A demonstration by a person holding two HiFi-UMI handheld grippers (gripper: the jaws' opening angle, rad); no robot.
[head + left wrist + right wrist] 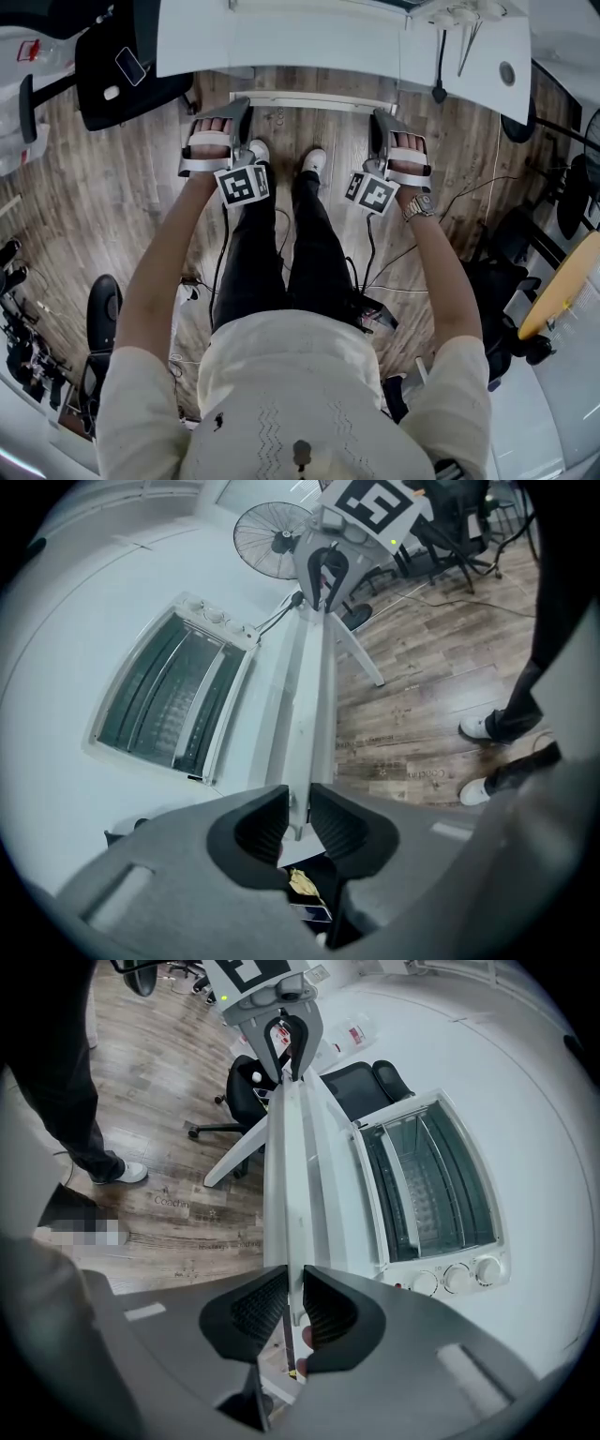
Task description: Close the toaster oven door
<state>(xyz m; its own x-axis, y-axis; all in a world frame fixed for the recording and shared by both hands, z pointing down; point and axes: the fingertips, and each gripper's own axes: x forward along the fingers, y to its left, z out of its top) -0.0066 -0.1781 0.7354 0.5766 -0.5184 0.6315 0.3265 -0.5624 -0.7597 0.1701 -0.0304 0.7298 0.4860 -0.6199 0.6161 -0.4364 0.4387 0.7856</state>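
The white toaster oven (173, 700) stands on the white table (56, 649); its glass door looks flat against the front, with the knobs (459, 1277) beside it. It is outside the head view. A long white strip (309, 97) runs along the table's front edge. My left gripper (298, 803) has this strip between its pads at one end, and my right gripper (294, 1288) clamps the other end. Each gripper shows at the far end of the strip in the other's view. Both are well apart from the oven.
A floor fan (267, 541) stands past the table's end. A black office chair (248, 1087) is at the other end, on the wood floor (112, 206). Cables (375, 272) trail by the person's shoes (314, 159).
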